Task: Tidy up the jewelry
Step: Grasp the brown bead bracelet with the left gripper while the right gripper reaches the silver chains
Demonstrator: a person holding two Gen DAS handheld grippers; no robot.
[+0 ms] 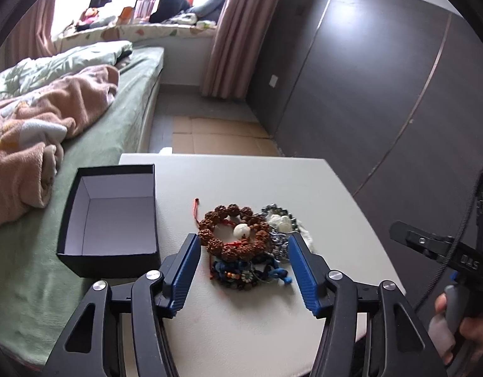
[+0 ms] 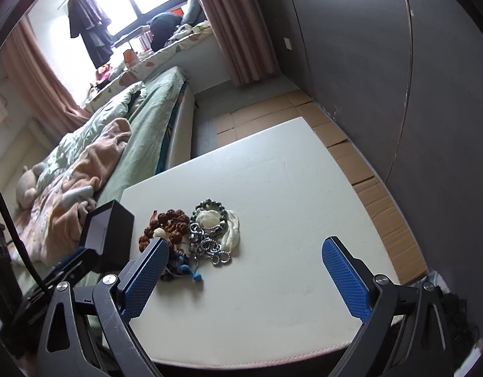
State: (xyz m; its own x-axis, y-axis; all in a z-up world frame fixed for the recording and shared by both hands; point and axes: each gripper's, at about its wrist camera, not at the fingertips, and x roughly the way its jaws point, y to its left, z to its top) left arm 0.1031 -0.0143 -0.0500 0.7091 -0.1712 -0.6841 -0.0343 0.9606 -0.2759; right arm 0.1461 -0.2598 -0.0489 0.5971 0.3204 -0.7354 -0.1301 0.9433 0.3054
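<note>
A pile of jewelry lies on the white table (image 1: 241,182): a brown seed-bead bracelet (image 1: 232,235) with a white bead on top, a grey bead bracelet (image 1: 277,212) with a white piece, silver chain links (image 2: 207,245) and dark blue corded beads (image 1: 244,275). An open black box (image 1: 111,220) with a white inside stands empty left of the pile. My left gripper (image 1: 244,242) is open, its fingers on either side of the pile, just above it. My right gripper (image 2: 244,248) is open and empty, to the right of the pile; its body shows in the left wrist view (image 1: 442,248).
A bed (image 1: 93,132) with a green sheet and a pink blanket (image 1: 37,125) runs along the table's left side. A dark wardrobe wall (image 1: 383,94) stands to the right. Cardboard sheets (image 2: 345,144) cover the floor beyond the table.
</note>
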